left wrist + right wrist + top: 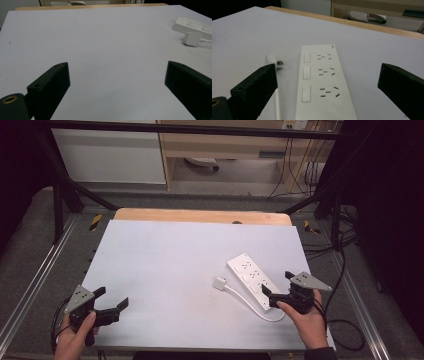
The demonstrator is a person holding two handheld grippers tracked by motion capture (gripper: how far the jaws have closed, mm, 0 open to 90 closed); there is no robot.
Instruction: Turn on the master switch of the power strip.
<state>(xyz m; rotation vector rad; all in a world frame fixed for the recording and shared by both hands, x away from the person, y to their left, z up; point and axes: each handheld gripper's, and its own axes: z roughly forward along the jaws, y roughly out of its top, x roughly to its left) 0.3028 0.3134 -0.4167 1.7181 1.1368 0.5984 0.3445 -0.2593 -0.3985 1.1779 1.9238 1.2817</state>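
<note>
2 grippers, left gripper (111, 300) and right gripper (277, 287), gape empty; plug (220, 283) lies unplugged left of power strip (250, 274), so plugging seems undone.

The power strip (325, 82) and its plug (220, 283) are looking like smooth white plastic. The table (165, 265) is showing a matt pale sheet over a wooden edge.

You get no readable text here. The white power strip (324, 82) carries a small embossed mark at its far corner, too small to make out. Its three switches and socket slots bear no lettering you can read. A teal label on the wooden cabinet (220, 145) behind the table is blurred; yellow-black hazard tape (95, 221) marks the frame corners, wordless
</note>
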